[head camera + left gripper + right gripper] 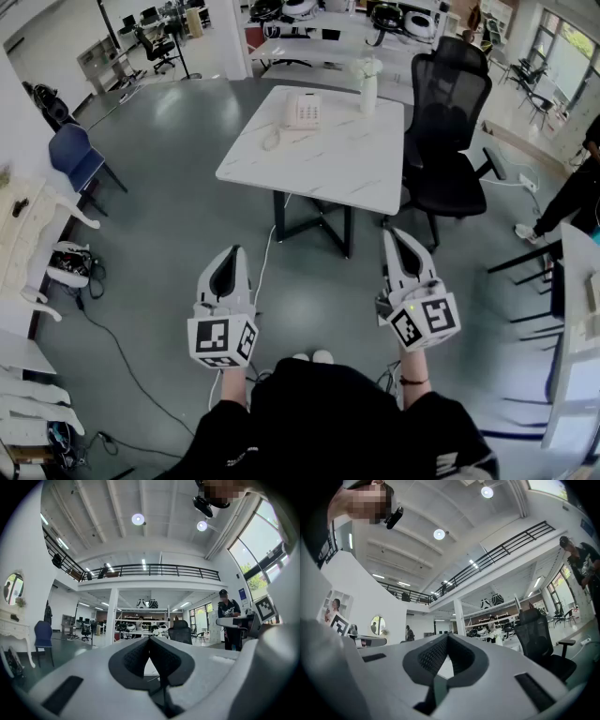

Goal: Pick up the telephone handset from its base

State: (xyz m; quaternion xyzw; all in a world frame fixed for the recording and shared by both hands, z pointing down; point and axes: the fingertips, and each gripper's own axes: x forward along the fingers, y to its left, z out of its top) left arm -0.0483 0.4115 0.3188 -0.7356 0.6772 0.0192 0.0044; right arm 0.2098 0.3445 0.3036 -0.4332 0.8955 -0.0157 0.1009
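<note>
1. Standing back from the table [319,173], the person holds both grippers out in front. The task looks unstarted: the approach, the grasp and the lift are all left to do.
2. Left gripper [231,253], count one: jaws fully together, pads meeting at the tip, nothing between them.
3. Right gripper [397,236], count one: jaws likewise closed on each other and empty, nose tipped slightly upward.
4. Telephone handset [292,110], count one: appears to lie in place on its base [310,112], though it is too small to be sure of the seating. It sits far ahead of both grippers and well apart from them, closer to the left gripper's line than to the right's.
5. Coiled cord [271,140], count one: trails off the telephone toward the grippers.
6. Vase [367,94], count one: white, holding pale flowers, upright, beyond the right gripper and apart from the telephone.
7. Black office chair [450,122], count one: past the right gripper, beside the table.
8. Blue chair [73,155], count one: off beyond the left gripper, well apart from the table.
</note>
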